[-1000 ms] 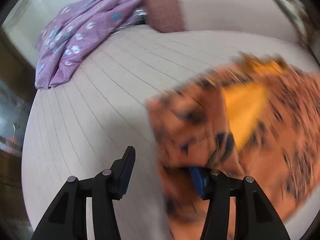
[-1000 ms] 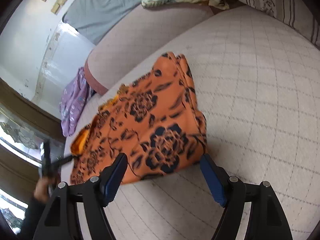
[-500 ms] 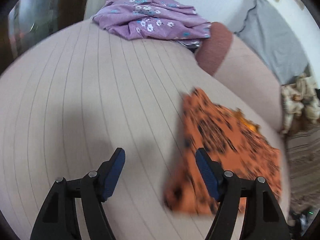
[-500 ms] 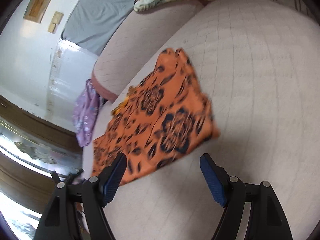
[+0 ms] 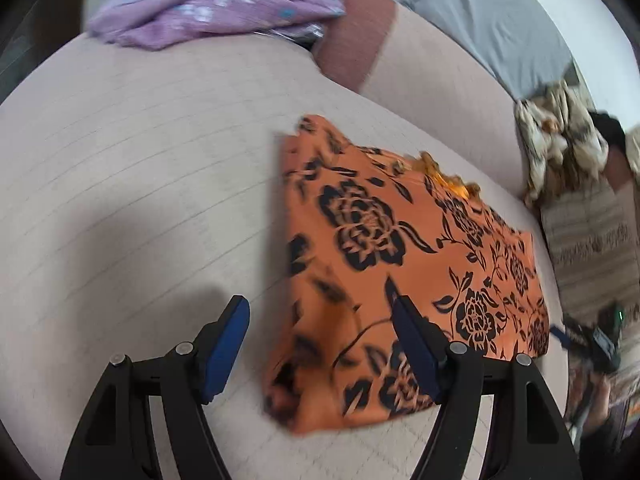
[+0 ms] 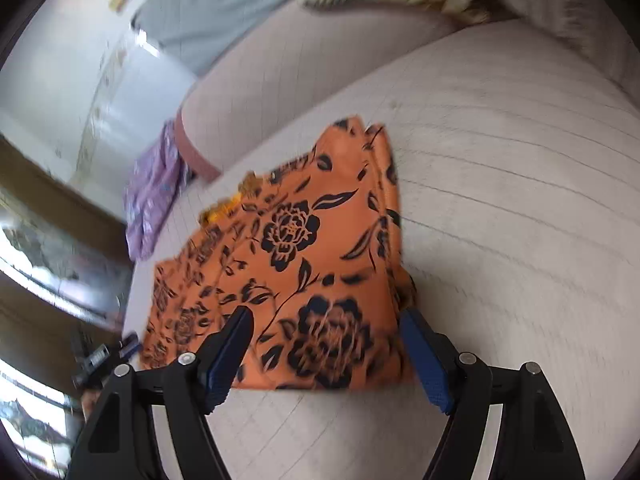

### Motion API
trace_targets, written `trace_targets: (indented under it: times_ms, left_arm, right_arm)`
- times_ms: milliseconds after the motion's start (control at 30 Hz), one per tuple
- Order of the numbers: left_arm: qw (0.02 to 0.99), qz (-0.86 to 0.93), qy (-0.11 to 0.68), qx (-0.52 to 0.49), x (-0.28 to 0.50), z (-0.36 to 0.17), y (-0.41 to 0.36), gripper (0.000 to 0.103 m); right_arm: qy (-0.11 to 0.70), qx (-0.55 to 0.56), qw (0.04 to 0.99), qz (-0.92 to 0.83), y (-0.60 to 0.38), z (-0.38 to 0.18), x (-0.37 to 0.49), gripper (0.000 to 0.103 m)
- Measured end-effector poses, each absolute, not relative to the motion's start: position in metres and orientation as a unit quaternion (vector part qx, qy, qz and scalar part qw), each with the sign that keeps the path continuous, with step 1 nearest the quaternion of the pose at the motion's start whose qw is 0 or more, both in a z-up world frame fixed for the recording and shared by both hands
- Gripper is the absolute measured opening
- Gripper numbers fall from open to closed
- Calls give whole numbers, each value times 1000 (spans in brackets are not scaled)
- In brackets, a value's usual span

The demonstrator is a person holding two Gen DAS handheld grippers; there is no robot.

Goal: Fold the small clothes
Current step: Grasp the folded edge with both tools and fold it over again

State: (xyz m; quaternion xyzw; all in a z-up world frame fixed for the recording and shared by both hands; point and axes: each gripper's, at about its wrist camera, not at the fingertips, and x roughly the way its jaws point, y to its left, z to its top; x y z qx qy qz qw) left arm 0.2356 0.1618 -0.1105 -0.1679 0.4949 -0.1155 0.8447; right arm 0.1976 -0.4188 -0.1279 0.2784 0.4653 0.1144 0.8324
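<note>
Left gripper has let go of the orange floral cloth since a second ago – its jaws have just been opening and now stand wide, nothing pinched. That cloth lies folded flat on the beige bed, center-right of frame (purple garment bunched at upper left). Right gripper hangs wide open too – over the cloth's near edge at lower center.

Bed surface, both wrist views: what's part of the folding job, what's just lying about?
In the job:
orange floral garment, lying folded
left claw, open
right claw, open

Lying about:
purple floral cloth
grey pillow
patterned blanket
</note>
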Motion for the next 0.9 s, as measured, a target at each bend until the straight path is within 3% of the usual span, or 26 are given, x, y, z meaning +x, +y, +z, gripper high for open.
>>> trace_targets:
  times_ms: [200,233,300,333,367,433,500,567,633,700,733,767,900]
  left_arm:
    - [842,-116,505,-153,264,-132,148,74]
    - [843,-117,506,-138,266,-132,144,74]
    - [844,-109,510,-122,268,-132,141,62]
    - [843,-109,513,-119,270,-132,141,37]
    - [837,-117,519,-130,273,-133,142,27]
    - [831,-118,522,-149,276,-134,148,27]
    - [830,-128,520,-156,276,-134,149,38]
    - [830,-147,517,-148,271,-130,144,61]
    - [833,-144,520,-121,272,-132,133,63]
    - [837,-126,524,-99,274,-134,126,51]
    - [836,-113,529,-92,276,-133,124,26]
    - [831,-116,533,-106,279,-131,126,14]
    - [838,-115,521,-114,277,-105,128,12]
  right_arm:
    - [503,250,820,106,-406,-165,238,78]
    - [504,241,822,109,-402,-165,239,74]
    - [517,219,821,105,-395,-166,241,61]
    - [519,223,818,103,-398,-167,243,46]
    - [522,232,814,102,-403,-169,244,41]
    - [522,251,808,110,-411,-171,244,40]
    - [519,244,812,112,-409,-169,243,49]
    - [510,238,819,115,-407,-164,240,55]
    - [502,235,826,101,-408,-163,239,59]
    - [518,247,813,102,-404,-174,245,60]
    - [522,244,811,101,-401,-174,247,55]
    - [526,239,810,104,-396,-171,250,32]
    - [528,246,801,139,-382,-155,254,27]
